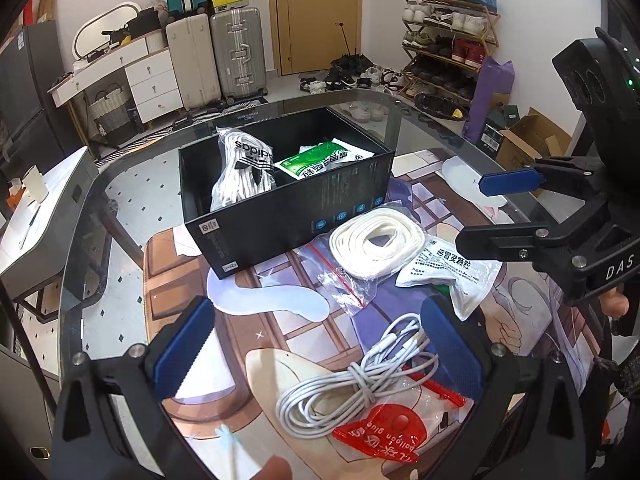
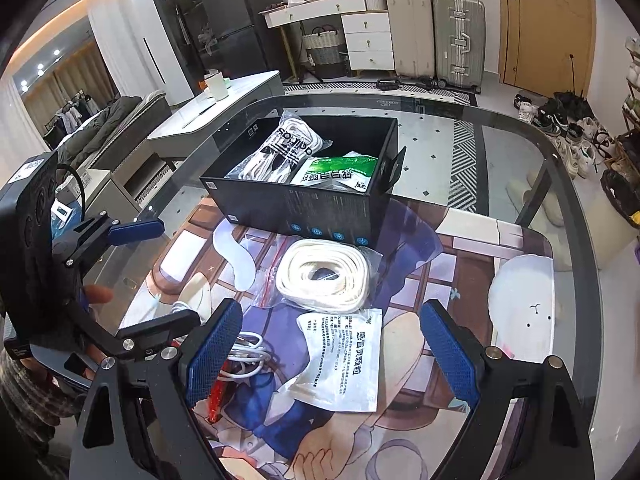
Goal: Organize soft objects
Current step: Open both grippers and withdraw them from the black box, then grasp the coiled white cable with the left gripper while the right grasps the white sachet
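The left tool hangs above the glass desk with its two blue pads wide apart, and nothing is between them. Under it lies a bundle of white cable, coiled and tied in the middle, partly on a clear bag with a red label. The right tool has its pads wide apart too and holds nothing; under it lies a white sachet with printed text (flat on the picture mat that covers this part of the desk).

Between the sachet and the black box lies a coil of cream flat lace in a clear zip bag, touching the sachet's far edge and lying just beside the box wall. The box stands open at the far side of the mat. Inside it, on the left, is a bag of white laces with a black printed logo, and on the right a green and white sachet, the two lying against each other.
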Tool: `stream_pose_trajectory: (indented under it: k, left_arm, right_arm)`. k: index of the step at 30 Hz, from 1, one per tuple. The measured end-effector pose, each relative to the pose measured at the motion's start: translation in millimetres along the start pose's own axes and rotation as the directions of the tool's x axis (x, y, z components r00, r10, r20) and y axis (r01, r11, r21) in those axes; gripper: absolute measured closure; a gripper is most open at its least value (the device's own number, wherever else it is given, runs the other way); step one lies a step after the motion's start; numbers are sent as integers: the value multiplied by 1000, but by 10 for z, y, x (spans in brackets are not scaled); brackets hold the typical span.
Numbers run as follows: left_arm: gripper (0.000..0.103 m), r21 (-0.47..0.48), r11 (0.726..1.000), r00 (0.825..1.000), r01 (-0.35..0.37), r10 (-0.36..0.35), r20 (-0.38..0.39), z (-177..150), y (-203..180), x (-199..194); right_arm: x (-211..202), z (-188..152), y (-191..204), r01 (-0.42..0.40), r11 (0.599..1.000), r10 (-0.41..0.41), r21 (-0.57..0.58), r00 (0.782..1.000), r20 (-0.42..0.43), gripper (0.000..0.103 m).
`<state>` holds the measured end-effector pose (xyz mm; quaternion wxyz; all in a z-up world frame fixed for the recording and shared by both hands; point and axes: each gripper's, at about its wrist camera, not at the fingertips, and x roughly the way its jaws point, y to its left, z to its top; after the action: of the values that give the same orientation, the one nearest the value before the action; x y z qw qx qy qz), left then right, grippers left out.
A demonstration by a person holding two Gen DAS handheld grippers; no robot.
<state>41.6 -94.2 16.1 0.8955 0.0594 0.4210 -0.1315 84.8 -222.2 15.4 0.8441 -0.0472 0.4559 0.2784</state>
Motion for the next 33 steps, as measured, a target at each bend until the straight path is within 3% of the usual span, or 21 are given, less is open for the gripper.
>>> stream_pose_trajectory:
  k: [19, 33]
  left_arm:
    - [0, 97, 993, 996, 71, -66, -56, -145, -158, 107]
    - [0, 69, 991, 989, 111, -104, -102, -178, -137, 259]
  right_arm:
    - [213, -229, -17, 29, 1000, -30, -13, 996, -80, 12]
    - [347, -278, 0, 42, 999, -43, -12, 994, -99, 12]
